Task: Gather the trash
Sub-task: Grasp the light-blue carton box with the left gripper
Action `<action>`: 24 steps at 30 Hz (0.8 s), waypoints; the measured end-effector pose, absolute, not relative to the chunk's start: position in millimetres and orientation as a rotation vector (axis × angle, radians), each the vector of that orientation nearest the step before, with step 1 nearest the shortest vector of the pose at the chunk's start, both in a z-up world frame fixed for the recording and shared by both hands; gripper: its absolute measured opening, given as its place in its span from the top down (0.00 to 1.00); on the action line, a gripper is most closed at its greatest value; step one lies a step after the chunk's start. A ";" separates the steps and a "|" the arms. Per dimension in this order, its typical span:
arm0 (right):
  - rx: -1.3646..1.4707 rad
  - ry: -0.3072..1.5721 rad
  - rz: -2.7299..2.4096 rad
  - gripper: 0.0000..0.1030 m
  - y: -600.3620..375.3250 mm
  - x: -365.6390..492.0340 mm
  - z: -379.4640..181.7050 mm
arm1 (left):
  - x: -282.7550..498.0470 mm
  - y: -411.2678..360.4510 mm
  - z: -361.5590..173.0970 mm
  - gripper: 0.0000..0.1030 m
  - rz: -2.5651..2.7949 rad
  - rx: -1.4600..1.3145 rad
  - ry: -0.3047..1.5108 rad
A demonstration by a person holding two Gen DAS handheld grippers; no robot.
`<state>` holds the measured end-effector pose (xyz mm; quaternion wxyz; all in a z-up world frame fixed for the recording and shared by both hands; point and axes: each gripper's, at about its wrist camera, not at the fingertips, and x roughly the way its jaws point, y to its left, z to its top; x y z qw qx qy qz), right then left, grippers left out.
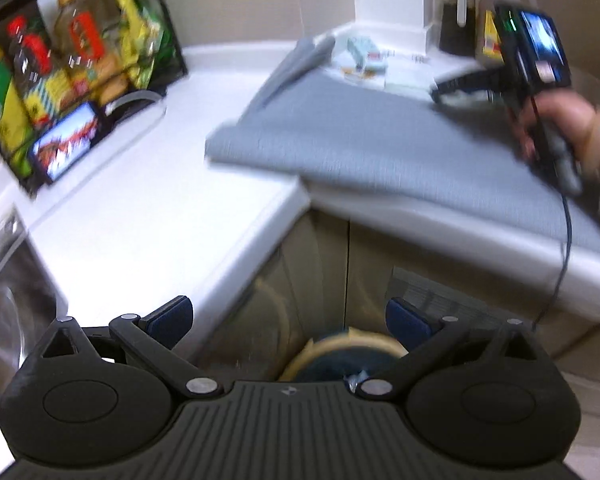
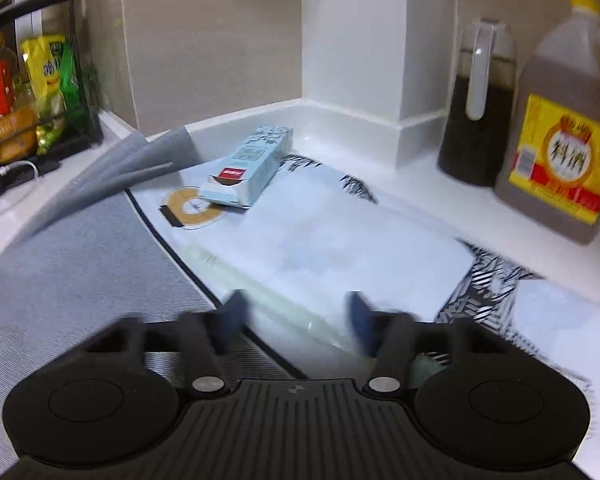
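Note:
A pale blue opened carton [image 2: 252,166] lies on its side at the back of the counter, partly over a round tan paper piece [image 2: 190,209]. It also shows small and blurred in the left wrist view [image 1: 364,54]. My right gripper [image 2: 296,318] is open and empty, low over a white patterned sheet [image 2: 340,240], well short of the carton. In the left wrist view the right gripper [image 1: 452,92] is held over the grey mat. My left gripper [image 1: 288,316] is open and empty, off the counter's front edge, above a round bin [image 1: 340,356] on the floor.
A grey mat [image 1: 380,140] covers part of the white counter [image 1: 160,216]. A dark-liquid jug [image 2: 478,108] and a large yellow-labelled bottle [image 2: 564,132] stand at the back right. A black rack of bottles and packets [image 1: 60,72] stands left, with a phone [image 1: 66,142] leaning on it.

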<state>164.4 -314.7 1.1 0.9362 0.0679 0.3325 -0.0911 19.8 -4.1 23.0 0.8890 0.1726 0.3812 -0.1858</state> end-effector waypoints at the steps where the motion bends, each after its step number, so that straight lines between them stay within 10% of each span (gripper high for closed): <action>1: 0.146 0.676 -0.193 0.68 -317.0 161.7 2.1 | 28.1 -12.9 28.6 0.00 -0.393 0.353 0.780; 24: 0.177 0.677 -0.408 0.76 -349.4 126.3 -1.5 | 283.1 -285.2 4.1 0.00 -0.513 0.356 0.715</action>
